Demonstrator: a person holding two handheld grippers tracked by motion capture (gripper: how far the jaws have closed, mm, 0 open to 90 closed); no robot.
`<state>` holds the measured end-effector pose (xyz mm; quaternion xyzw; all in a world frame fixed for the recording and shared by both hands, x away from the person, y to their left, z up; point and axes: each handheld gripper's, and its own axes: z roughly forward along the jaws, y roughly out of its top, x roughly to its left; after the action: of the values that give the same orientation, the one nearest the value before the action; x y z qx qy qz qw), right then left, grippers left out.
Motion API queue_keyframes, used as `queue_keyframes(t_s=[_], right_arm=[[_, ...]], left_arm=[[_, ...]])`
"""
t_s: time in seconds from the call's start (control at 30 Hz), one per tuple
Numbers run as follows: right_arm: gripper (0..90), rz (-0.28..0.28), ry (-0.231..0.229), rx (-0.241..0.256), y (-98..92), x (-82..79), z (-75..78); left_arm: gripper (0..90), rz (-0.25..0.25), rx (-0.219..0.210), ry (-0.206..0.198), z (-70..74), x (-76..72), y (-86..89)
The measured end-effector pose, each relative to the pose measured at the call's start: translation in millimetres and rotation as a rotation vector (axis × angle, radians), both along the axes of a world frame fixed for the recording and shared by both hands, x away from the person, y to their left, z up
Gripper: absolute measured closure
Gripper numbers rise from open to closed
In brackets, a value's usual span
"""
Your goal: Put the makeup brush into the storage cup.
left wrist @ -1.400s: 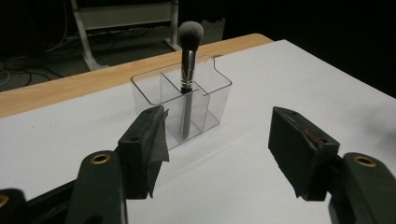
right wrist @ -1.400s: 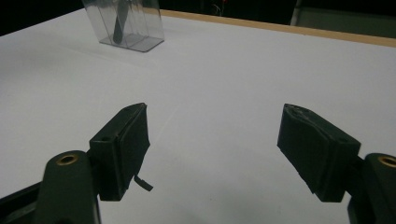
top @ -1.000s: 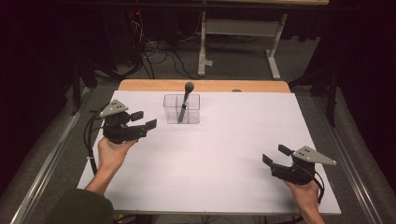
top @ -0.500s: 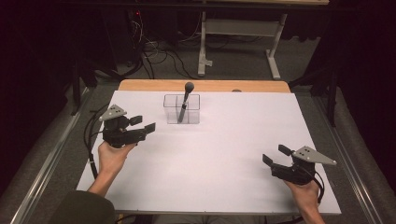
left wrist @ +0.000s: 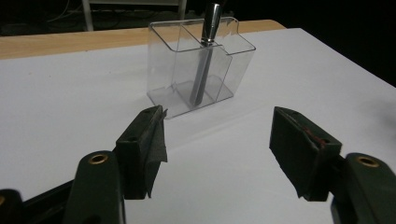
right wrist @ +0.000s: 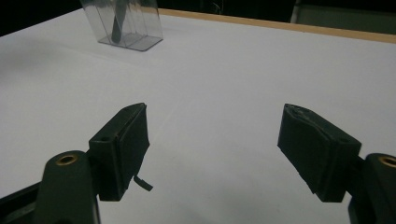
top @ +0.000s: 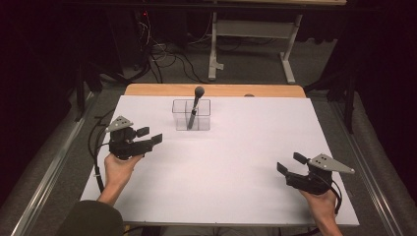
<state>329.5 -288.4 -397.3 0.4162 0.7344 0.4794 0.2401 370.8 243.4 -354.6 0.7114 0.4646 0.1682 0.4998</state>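
Microphone [top: 195, 101]: upright in middle compartment of clear holder [top: 191, 115], far-centre on white table [top: 236, 162]. Left hand-held gripper [top: 150, 138]: jaws wide, empty, near holder. Right hand-held gripper [top: 291, 164]: jaws wide, empty, well apart. Progress: nothing grasped; no handling evident.

Setting: lab or recording workspace. Evidence: desk [top: 236, 162] under plain white cover, wood edge at far side; dark surrounds; tangled cables [top: 167, 54] on grey carpet; white metal stand frame [top: 251, 44] behind.
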Motion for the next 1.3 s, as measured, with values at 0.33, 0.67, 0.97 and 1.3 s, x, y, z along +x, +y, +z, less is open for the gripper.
queue_keyframes(t_s=[0.33, 0.67, 0.97, 1.3], right_arm=[[26.1, 0.005, -0.002, 0.002, 0.3, -0.4, 0.4], [26.1, -0.002, 0.002, 0.009, -0.4, -0.3, 0.3], [26.1, -0.003, 0.008, 0.013, -0.9, 0.2, 0.0], [25.9, 0.003, 0.007, 0.026, -2.1, -0.6, 0.9]], left_arm=[[35.8, 0.011, -0.008, 0.002, -10.7, -1.6, 1.8], [35.6, 0.011, -0.008, 0.004, -19.5, -3.5, -1.2], [36.5, 0.027, 0.002, 0.028, -31.3, -5.7, -6.1], [38.2, 0.046, 0.054, 0.065, -43.5, -5.6, -9.1]])
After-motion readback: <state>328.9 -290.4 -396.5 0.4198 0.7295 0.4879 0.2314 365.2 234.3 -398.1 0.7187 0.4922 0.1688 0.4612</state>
